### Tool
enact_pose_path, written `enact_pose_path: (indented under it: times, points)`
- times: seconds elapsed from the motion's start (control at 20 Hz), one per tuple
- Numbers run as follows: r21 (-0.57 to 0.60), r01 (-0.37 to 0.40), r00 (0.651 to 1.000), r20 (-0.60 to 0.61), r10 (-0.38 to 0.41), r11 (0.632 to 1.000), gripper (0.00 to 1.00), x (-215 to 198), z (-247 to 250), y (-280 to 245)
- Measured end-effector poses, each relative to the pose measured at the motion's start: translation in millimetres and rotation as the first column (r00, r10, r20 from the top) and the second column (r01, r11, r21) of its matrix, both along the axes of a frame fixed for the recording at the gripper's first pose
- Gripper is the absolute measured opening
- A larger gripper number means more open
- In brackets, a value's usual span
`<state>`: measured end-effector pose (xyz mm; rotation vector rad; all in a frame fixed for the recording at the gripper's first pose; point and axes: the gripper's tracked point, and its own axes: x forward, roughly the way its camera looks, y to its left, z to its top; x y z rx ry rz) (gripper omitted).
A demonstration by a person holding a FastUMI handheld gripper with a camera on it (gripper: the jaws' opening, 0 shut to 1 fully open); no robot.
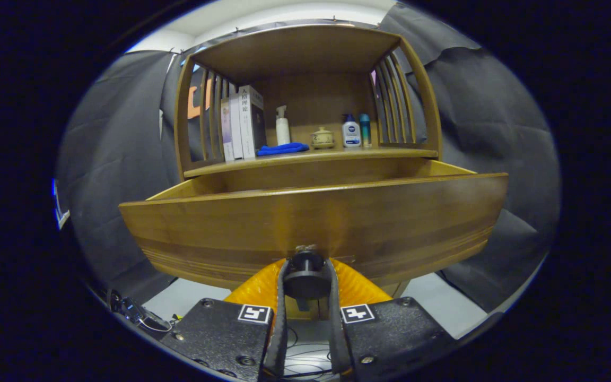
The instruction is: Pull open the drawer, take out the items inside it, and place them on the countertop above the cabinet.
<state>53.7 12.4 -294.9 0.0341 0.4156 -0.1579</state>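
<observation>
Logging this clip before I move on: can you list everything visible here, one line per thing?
drawer: one, brown wood, pulled out below the countertop
knob: one, dark, on the drawer front, between the fingers
countertop: one, brown wood, above the drawer
books: three, pale, upright at the shelf's left
cloth: one, blue, beside the books
pump bottle: one, white, behind the cloth
lidded jar: one, tan, mid-shelf
bottles: two, white-and-blue and teal, right of jar
gripper: one, both fingers pressing the knob

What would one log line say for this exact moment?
gripper: shut on knob | drawer: pulled out, contents hidden | countertop: books, bottles, blue cloth, small jar | step: opening
</observation>
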Motion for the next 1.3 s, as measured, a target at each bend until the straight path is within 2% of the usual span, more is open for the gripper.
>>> enact_pose_path:
  times: [0.35,0.5,0.55,0.65,0.75,0.9,1.05,1.3]
  points:
    - [0.008,-0.001,0.998,-0.068,0.002,1.000,0.35,-14.9,-2.3,5.8]
    - [0.006,-0.006,0.996,-0.088,0.006,1.000,0.48,-18.4,11.4,9.2]
    - [0.004,-0.026,0.995,-0.094,0.026,1.000,0.48,-19.2,20.6,12.2]
    - [0.018,-0.082,0.990,-0.117,0.083,0.996,0.71,-24.2,39.9,24.2]
    - [0.024,-0.094,0.987,-0.127,0.097,0.995,0.93,-26.9,63.2,26.5]
    - [0.029,-0.091,0.987,-0.130,0.094,0.995,0.98,-20.8,100.2,24.7]
    - [0.047,-0.112,0.981,-0.154,0.118,0.993,0.98,-1.0,123.3,22.8]
    - [0.066,-0.049,0.942,-0.328,0.068,0.997,0.98,34.4,113.8,6.2]
